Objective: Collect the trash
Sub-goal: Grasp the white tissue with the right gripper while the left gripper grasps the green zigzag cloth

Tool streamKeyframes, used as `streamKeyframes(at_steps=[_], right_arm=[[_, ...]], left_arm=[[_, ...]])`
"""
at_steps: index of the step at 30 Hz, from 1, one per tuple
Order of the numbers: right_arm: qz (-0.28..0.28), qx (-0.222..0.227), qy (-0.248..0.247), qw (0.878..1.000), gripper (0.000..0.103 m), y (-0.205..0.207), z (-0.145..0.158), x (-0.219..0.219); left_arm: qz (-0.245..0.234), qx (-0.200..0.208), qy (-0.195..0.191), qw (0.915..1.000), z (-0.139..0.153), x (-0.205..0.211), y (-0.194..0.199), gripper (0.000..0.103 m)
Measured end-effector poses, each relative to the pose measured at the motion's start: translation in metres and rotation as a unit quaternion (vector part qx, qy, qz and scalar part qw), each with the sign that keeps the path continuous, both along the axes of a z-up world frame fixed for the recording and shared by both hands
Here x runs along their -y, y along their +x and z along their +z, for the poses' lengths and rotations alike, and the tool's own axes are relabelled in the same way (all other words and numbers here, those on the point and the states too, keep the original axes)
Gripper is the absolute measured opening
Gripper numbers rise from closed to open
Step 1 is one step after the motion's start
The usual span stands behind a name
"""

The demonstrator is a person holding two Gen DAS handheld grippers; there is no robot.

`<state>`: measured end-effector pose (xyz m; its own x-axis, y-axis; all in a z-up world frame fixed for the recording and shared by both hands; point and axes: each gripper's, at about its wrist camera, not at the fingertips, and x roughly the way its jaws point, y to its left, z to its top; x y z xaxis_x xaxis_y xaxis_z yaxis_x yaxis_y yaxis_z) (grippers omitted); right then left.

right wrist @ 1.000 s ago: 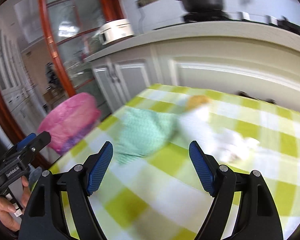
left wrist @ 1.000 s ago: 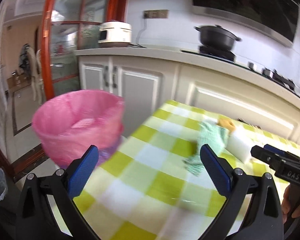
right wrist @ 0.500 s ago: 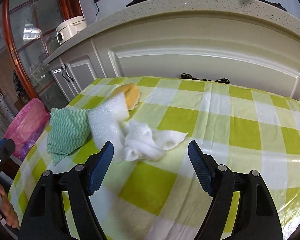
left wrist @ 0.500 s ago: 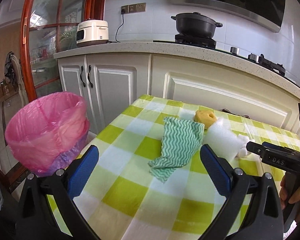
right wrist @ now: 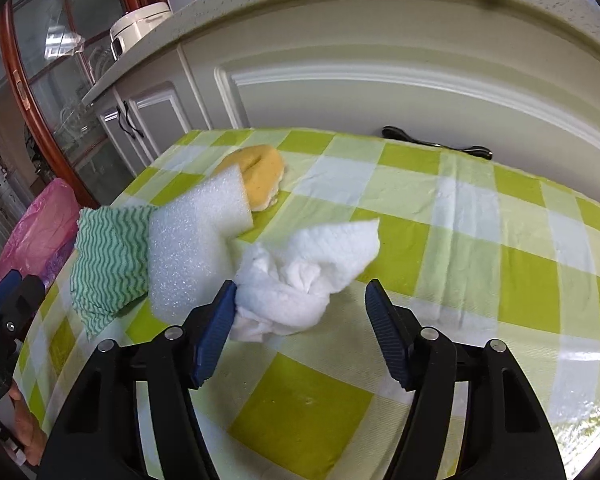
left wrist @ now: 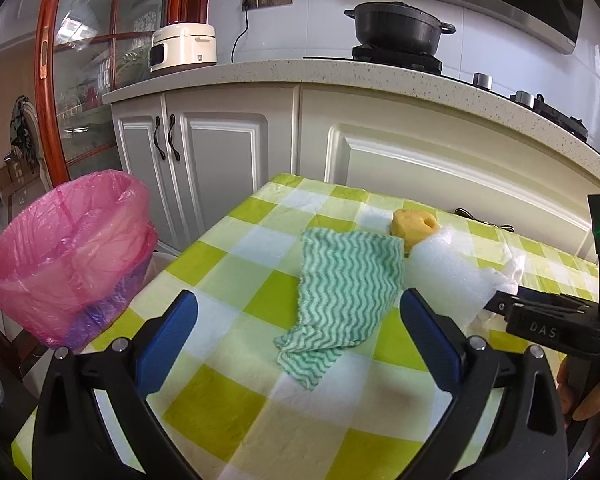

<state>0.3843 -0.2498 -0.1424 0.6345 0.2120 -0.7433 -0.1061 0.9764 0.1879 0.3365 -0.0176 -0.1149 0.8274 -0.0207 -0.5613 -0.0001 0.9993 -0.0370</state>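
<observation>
On the green-checked tablecloth [right wrist: 480, 264] lie a crumpled white tissue [right wrist: 300, 272], a white foam block [right wrist: 196, 240], a yellow sponge [right wrist: 260, 176] and a green wavy-striped cloth [left wrist: 348, 280]. My right gripper [right wrist: 302, 312] hangs low over the tissue, its jaws closing. The left pad touches the tissue's edge and the right pad stands clear. My left gripper [left wrist: 300, 344] is open above the cloth's near end, nothing between its fingers. A bin with a pink bag [left wrist: 68, 256] stands off the table's left edge.
White kitchen cabinets [left wrist: 220, 160] and a counter [left wrist: 340, 68] run behind the table, with a rice cooker [left wrist: 182, 46] and a black pot [left wrist: 396, 26] on top. A black cable [right wrist: 436, 144] lies at the table's far edge. A glass door with a red frame [left wrist: 48, 80] is at left.
Both grippers have swung right from the bin toward the trash pile and sunk lower. The right gripper's jaws have narrowed around the white tissue.
</observation>
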Motion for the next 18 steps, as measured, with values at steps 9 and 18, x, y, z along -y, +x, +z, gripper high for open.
streamKeyframes(at_steps=[9, 18], right_arm=[[0.012, 0.027, 0.001, 1.0, 0.031, -0.009, 0.009, 0.004], [-0.004, 0.045, 0.02, 0.999, 0.031, -0.019, 0.021, 0.021]], left_arm=[[0.006, -0.02, -0.001, 0.9998, -0.009, 0.01, 0.029, 0.098], [0.004, -0.088, -0.017, 0.9959, -0.031, 0.025, 0.073, 0.076]])
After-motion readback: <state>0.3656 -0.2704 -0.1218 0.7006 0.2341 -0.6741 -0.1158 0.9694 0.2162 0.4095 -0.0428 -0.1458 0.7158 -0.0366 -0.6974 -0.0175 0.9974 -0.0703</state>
